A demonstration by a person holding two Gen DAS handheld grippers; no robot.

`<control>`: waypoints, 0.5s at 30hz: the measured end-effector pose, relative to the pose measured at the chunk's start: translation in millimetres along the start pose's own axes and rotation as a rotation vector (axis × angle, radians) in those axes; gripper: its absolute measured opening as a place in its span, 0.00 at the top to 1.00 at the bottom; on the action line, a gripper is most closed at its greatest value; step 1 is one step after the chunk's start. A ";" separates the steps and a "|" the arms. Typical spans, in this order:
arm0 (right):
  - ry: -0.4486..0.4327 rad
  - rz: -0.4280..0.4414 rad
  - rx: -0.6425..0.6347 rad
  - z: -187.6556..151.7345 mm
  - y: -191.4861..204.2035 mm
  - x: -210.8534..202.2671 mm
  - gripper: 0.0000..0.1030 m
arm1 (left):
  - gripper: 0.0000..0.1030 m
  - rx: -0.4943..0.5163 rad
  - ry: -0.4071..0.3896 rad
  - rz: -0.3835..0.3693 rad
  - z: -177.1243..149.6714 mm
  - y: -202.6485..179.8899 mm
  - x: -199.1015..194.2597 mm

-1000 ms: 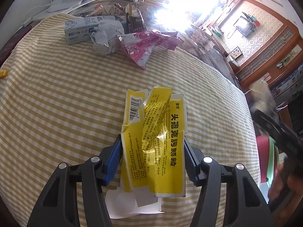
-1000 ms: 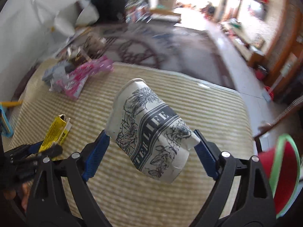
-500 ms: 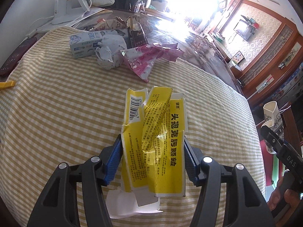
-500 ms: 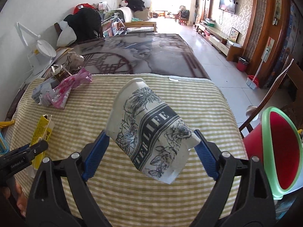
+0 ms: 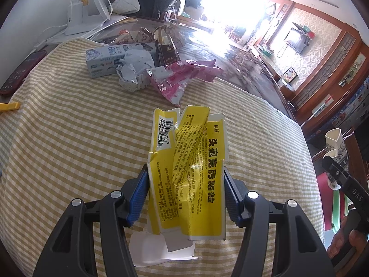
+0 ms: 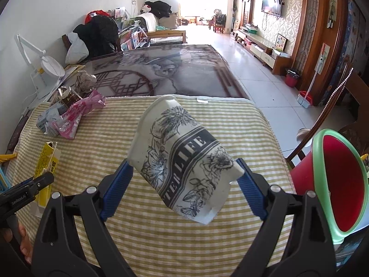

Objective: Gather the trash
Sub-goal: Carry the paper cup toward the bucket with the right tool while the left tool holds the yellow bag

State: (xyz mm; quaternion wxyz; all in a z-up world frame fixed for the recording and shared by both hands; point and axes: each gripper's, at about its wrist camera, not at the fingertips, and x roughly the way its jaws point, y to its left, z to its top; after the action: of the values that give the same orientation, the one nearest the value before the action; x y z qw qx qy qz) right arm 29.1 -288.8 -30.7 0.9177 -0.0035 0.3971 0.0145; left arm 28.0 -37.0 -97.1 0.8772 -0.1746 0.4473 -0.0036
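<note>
The left gripper (image 5: 185,191) has its fingers (image 5: 138,196) squeezed on a torn yellow box (image 5: 188,173). The box is flat and crumpled, and it sits between the blue pads, low over the checked worktop (image 5: 69,143). A white scrap of paper (image 5: 156,249) lies under its near end.

The right gripper (image 6: 184,182) has its fingers (image 6: 116,187) clamped on a squashed paper cup (image 6: 182,159) with black flowers on it. The cup is up in the air above the worktop, tipped on its side. The red bin (image 6: 341,191) with a green rim is off the right edge of the worktop, close to the cup.

So two bits of trash are picked up, but neither one is in the bin yet. I cannot see any trash inside the bin from here.

More is left. At the far left of the worktop there is a small pile: a blue-grey carton (image 5: 110,60), a ball of crumpled paper (image 5: 133,73), a pink wrapper (image 5: 182,78) and a brown torn box (image 5: 167,50). They touch or lie just beside each other.

I think the job is near its start. The cup looks ready to go in the bin first, then the yellow box, then the pile.
</note>
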 end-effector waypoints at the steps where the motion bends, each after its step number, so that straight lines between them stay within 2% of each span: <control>1: -0.004 -0.006 -0.005 -0.2 -1.6 -0.8 0.15 | 0.46 0.003 -0.004 0.005 -0.3 -0.3 -1.2; 9: -0.033 -0.031 0.039 -1.5 -35.3 -13.9 0.15 | 0.46 0.063 -0.062 0.074 1.5 -11.8 -19.9; 15: -0.052 -0.017 0.080 -4.2 -61.9 -25.0 0.15 | 0.46 0.112 -0.103 0.083 -0.5 -40.3 -40.3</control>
State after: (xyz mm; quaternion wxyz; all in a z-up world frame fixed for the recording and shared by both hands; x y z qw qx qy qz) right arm 10.7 -351.3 -15.7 0.9271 0.0303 0.3736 -0.0094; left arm 9.5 -68.4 -53.3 0.9068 -0.1068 0.4074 0.0167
